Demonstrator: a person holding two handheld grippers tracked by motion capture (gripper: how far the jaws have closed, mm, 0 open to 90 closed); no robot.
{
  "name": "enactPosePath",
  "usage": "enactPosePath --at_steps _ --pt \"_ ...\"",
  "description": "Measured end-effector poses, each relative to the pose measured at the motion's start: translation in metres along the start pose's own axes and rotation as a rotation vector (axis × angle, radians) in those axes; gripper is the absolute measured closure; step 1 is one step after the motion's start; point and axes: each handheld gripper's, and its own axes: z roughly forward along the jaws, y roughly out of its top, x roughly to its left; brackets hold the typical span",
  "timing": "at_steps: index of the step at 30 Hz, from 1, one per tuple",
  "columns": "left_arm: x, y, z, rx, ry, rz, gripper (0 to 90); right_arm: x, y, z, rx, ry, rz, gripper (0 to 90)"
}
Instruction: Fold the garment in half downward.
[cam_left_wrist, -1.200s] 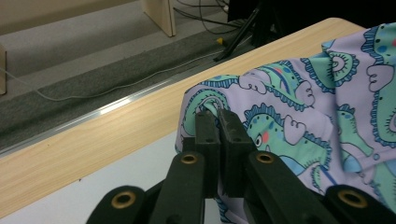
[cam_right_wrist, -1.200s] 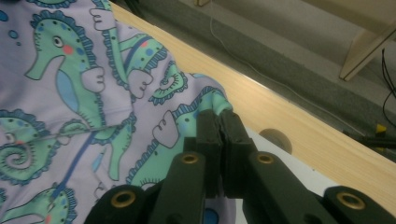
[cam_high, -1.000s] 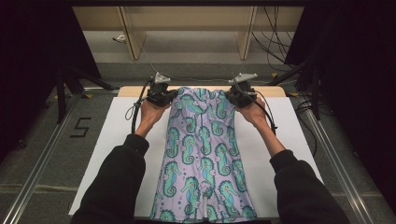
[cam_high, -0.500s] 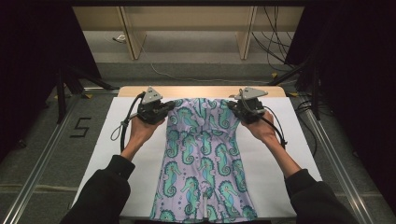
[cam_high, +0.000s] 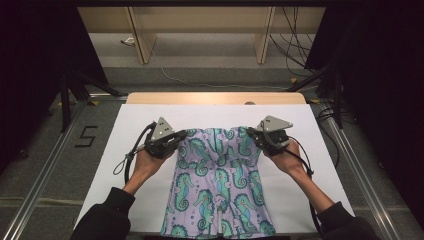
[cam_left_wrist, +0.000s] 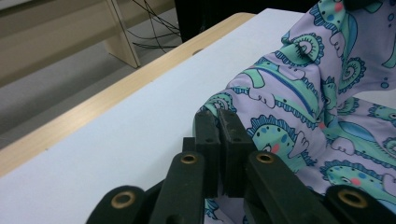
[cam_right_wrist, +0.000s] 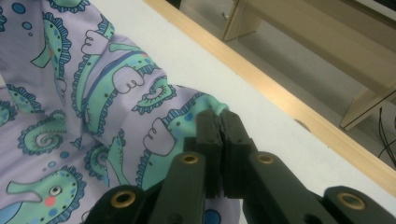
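Both grippers, left gripper (cam_high: 176, 140) and right gripper (cam_high: 255, 136), now sit nearer the person, each clamped on a top corner of the lilac seahorse-print fabric garment (cam_high: 216, 185) trailing behind them on the white table sheet (cam_high: 125, 125); thin pinches may slip if tugged unevenly.

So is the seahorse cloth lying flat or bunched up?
Bunched at the top: the seahorse cloth sags in folds between the left gripper and right gripper.

Counted: 1 seahorse-print garment (cam_high: 217, 185), 2 grippers – left gripper (cam_high: 176, 141) & right gripper (cam_high: 256, 136), 1 white table (cam_high: 145, 112), 2 hands.
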Motion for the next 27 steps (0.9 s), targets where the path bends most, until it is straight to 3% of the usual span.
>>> enactPosePath --at_steps 8,15,19,22,27 --pt "-0.014 -0.013 -0.011 0.002 -0.034 0.005 87.1 0.014 -0.011 -0.006 0.0 0.001 -0.01 88.4" --pt "-0.025 -0.026 -0.019 0.046 -0.071 0.033 87.0 0.031 -0.021 -0.013 0.015 0.009 -0.055 88.4" --pt "-0.029 -0.036 -0.022 0.072 -0.095 0.02 86.8 0.039 -0.026 -0.017 0.021 0.019 -0.065 88.4" --pt "-0.032 -0.042 -0.024 0.099 -0.106 0.024 86.8 0.046 -0.03 -0.017 0.035 0.017 -0.102 88.4" --pt "-0.039 -0.053 -0.026 0.132 -0.131 0.032 86.7 0.05 -0.035 -0.023 0.044 0.038 -0.098 88.3"
